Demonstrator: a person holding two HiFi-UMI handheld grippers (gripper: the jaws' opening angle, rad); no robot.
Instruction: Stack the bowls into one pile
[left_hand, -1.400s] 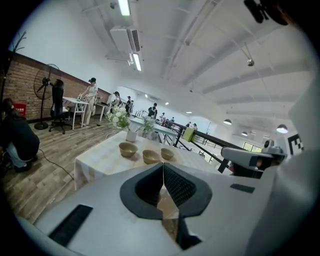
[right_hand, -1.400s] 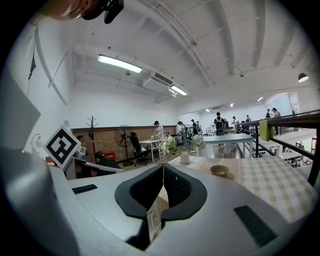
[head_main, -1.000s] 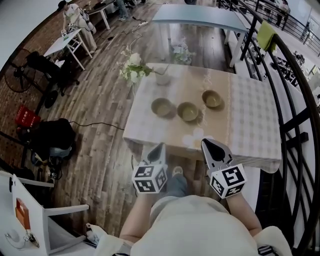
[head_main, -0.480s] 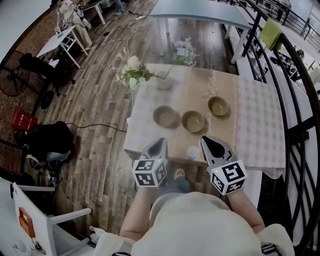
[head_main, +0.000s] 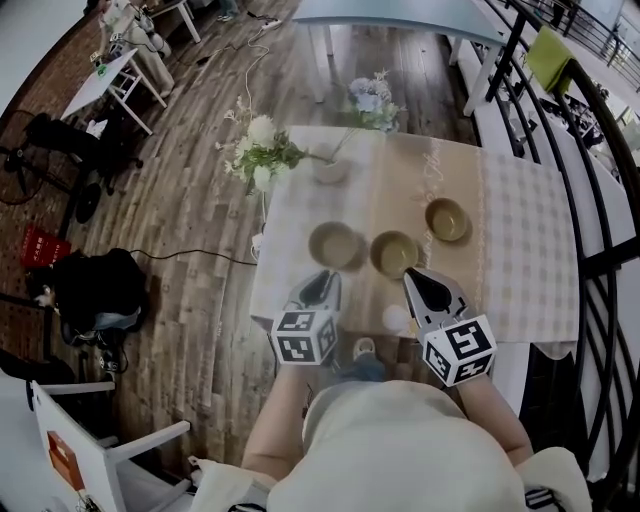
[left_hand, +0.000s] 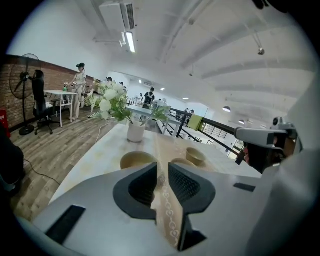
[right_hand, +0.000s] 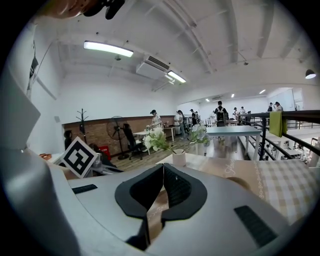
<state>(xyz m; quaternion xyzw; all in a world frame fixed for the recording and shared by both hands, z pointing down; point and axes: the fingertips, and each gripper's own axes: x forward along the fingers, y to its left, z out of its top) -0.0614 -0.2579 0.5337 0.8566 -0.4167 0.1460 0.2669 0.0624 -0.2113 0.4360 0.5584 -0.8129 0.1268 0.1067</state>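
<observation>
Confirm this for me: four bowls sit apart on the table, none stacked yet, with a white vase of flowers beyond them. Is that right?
Not four. The head view shows three bowls: the left bowl, middle bowl and right bowl. They sit apart on the table, none stacked yet, with the white vase of flowers beyond them.

Wood plank floor (head_main: 190, 200), brick wall (left_hand: 55, 75), black railing (right_hand: 261, 137)
</observation>
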